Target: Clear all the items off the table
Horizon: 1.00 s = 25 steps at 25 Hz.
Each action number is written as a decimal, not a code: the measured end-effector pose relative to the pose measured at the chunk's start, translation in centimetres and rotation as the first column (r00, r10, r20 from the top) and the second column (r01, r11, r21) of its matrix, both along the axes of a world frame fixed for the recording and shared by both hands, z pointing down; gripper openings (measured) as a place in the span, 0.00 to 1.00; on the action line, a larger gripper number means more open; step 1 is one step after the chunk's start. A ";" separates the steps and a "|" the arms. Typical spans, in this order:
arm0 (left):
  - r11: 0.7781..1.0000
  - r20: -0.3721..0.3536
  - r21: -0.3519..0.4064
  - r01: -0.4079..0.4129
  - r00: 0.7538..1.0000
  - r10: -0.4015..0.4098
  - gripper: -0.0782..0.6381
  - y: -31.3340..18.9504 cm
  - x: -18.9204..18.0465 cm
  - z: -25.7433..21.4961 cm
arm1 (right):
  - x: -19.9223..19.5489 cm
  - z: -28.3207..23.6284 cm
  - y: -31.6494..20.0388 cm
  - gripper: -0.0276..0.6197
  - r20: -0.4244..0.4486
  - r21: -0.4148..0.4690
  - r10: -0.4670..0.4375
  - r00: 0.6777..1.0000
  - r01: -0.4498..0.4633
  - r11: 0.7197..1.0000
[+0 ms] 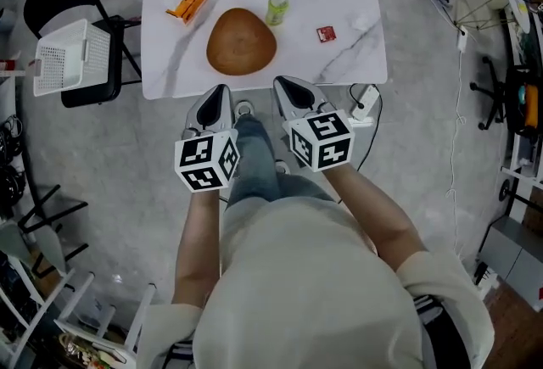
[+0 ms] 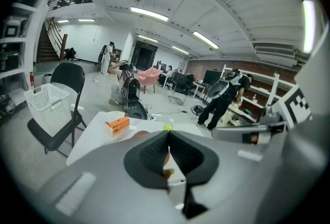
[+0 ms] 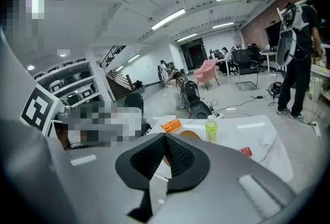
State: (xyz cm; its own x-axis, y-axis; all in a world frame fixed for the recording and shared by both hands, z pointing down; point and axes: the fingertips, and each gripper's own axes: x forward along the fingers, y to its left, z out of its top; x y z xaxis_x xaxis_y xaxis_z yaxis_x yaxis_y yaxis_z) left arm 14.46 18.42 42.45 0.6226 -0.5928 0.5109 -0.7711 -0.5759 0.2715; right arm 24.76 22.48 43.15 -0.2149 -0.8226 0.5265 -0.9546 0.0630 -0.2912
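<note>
A white marble-look table carries an orange box, a round brown plate, a small green bottle, a red packet and a crumpled white tissue. My left gripper and right gripper hang side by side just short of the table's near edge, both shut and empty. In the left gripper view, the orange box and the bottle show beyond the closed jaws. The right gripper view shows the bottle, the orange box and the red packet.
A black folding chair with a white mesh basket on its seat stands left of the table. A power strip and cables lie on the floor by the table's right corner. People stand farther back in the room.
</note>
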 end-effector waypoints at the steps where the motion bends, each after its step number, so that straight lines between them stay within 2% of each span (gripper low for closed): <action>1: 1.000 0.007 -0.011 -0.002 1.000 0.002 0.12 -0.8 0.1 0.7 | 0.3 0.8 -0.7 0.04 -0.001 -0.014 0.005 1.000 -0.005 1.000; 9: 0.994 0.052 -0.095 0.052 0.997 -0.048 0.12 -6.6 -0.2 6.8 | 2.4 7.4 -5.4 0.04 -0.013 -0.128 0.044 0.999 -0.045 0.991; 12: 0.987 0.047 -0.138 0.077 0.996 -0.071 0.12 -8.2 -0.6 9.6 | 2.9 10.2 -6.5 0.04 -0.009 -0.176 0.065 0.998 -0.065 0.982; 13: 0.983 0.041 -0.162 0.081 0.996 -0.075 0.18 -8.6 -0.7 10.7 | 3.0 11.2 -6.8 0.04 -0.004 -0.193 0.069 0.998 -0.068 0.979; 15: 0.972 0.033 -0.215 0.093 0.996 -0.088 0.26 -9.5 -0.9 12.9 | 3.0 13.1 -7.5 0.20 0.015 -0.231 0.071 0.997 -0.065 0.971; 16: 0.966 0.035 -0.238 0.104 0.995 -0.098 0.28 -9.8 -1.2 14.1 | 3.0 14.0 -7.7 0.22 0.023 -0.248 0.075 0.997 -0.067 0.966; 25: 0.929 0.142 -0.343 0.137 0.986 -0.093 0.47 -11.5 -3.1 22.7 | 4.2 21.1 -9.0 0.34 0.005 -0.359 0.165 0.986 -0.152 0.921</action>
